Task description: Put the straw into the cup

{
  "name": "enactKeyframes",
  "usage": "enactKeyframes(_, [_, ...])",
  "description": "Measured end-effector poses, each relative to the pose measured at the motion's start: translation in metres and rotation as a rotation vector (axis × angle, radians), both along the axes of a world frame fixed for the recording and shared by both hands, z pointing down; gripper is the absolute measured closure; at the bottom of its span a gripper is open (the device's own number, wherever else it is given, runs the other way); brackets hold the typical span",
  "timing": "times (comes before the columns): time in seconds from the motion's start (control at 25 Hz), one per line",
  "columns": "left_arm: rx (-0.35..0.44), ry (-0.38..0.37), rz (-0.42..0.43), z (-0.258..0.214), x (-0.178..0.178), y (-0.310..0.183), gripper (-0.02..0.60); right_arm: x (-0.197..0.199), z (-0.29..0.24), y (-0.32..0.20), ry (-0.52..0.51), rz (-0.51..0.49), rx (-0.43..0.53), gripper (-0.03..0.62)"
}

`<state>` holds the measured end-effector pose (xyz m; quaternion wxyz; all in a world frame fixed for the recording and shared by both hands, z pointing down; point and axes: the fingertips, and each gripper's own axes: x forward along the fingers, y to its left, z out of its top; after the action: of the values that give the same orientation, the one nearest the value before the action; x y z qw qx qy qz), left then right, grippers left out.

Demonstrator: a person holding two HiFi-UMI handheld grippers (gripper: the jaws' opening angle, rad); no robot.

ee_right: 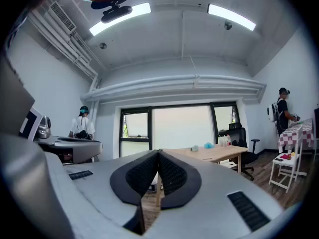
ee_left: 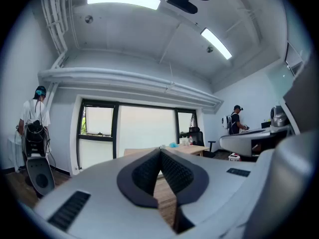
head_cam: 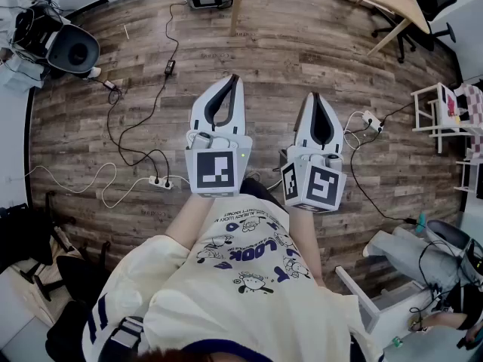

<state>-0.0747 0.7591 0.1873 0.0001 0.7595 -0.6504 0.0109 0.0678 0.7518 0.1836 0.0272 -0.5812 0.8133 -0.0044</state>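
**Left gripper** (ee_left: pixel 160 150): jaws pressed together tip to tip, with nothing between them. I hold it level above the floor, at 11 o'clock of the head view's centre.

**Right gripper** (ee_right: pixel 158 152): jaws likewise closed and empty, held level. It sits just beside the left gripper, at its 3 o'clock.

**Straw and cup:** I find neither in any view, so I cannot place them.

**Table** (ee_right: pixel 214 153): wooden, at 3 o'clock of the right gripper's tips in its own view, in front of the window (ee_right: pixel 179 128). On it are a teal thing (ee_right: pixel 208 145) and bottles (ee_right: pixel 225 141), too small for me to read any contents.

**Floor** (head_cam: pixel 302 44): wood planks. A power strip (head_cam: pixel 158 181) lies at 9 o'clock of the left gripper, with cables running from it.

**White chair** (head_cam: pixel 436 115): at 3 o'clock in the head view, well apart from both grippers.

**Persons:** in the left gripper view, one in a cap (ee_left: pixel 35 116) stands at 9 o'clock. Another (ee_left: pixel 234 119) stands at 3 o'clock.
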Motion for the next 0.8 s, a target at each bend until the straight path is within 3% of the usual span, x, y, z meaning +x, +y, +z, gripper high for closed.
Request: enactKeyframes(0.8, [-0.017, 0.019, 0.008, 0.007, -0.021, -0.013, 0.555, -0.009, 0.012, -0.014, -0.032, 0.065, -0.045, 0.595])
